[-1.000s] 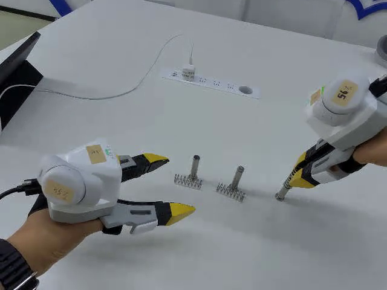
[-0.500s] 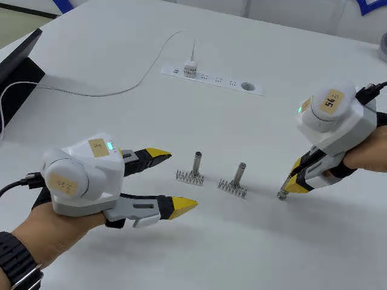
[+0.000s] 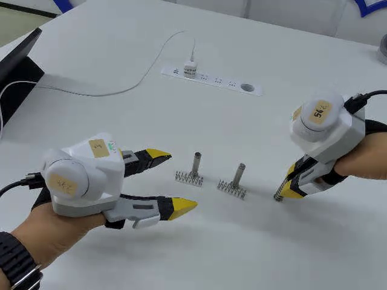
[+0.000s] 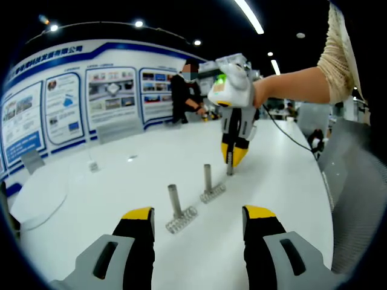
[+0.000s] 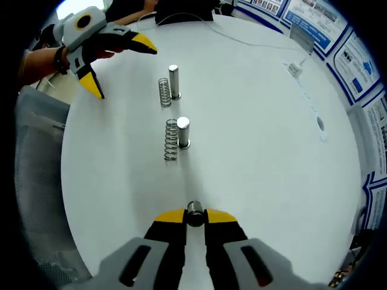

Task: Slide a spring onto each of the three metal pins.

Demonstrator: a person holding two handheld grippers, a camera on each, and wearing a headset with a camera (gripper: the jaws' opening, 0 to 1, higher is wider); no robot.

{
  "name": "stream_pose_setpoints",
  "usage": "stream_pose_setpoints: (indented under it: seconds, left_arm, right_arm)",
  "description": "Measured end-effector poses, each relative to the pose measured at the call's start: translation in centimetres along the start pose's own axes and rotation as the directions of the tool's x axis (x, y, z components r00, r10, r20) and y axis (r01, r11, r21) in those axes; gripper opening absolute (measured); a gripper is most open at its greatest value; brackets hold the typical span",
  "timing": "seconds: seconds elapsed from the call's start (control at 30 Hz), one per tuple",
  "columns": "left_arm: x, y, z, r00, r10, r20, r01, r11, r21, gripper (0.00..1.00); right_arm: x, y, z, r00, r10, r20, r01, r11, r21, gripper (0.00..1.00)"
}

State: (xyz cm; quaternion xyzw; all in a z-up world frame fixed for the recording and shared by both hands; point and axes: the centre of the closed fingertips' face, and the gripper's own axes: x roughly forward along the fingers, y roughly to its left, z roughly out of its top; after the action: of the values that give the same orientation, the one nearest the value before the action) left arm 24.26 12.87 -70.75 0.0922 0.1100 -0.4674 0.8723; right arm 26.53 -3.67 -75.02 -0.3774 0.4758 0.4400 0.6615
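Observation:
Two metal pins (image 3: 196, 163) (image 3: 239, 174) stand upright mid-table, each with a spring (image 3: 188, 177) (image 3: 232, 190) lying at its foot. My right gripper (image 3: 289, 186) is shut on a third spring (image 3: 282, 186) that sits slanted over the third pin (image 3: 279, 196). In the right gripper view that pin's top (image 5: 194, 211) shows between the closed yellow fingertips (image 5: 172, 216). My left gripper (image 3: 172, 181) hovers open and empty to the left of the pins; in the left gripper view its jaws frame the nearest pin (image 4: 174, 199).
A white power strip (image 3: 211, 80) with a plug (image 3: 190, 67) and cable lies at the back of the white table (image 3: 121, 90). A dark monitor (image 3: 15, 66) stands at the far left edge. A person (image 4: 184, 90) stands in the background.
My right gripper has tilted and sunk lower along the third pin with the spring. The left gripper has hardly moved.

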Motion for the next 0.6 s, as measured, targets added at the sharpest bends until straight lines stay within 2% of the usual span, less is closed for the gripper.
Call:
stream_pose_setpoints:
  seconds: [0.2,0.33,0.6]
  left_arm:
    - [0.0,0.0,0.0,1.0000,0.001,0.001,-0.001,1.000,0.001,0.59]
    - [-0.1,-0.1,0.0,1.0000,0.002,0.001,-0.002,1.000,0.000,0.59]
    - [-0.2,-0.1,0.0,1.0000,0.001,-0.003,-0.001,1.000,0.002,0.59]
  right_arm:
    - [0.2,-0.2,0.1,1.0000,-0.008,0.003,0.008,1.000,-0.011,0.13]
    - [0.2,0.0,0.1,0.9999,-0.003,0.013,0.003,1.000,-0.012,0.17]
    - [-1.5,-0.4,0.9,0.9977,-0.041,0.053,0.043,0.999,-0.027,0.21]
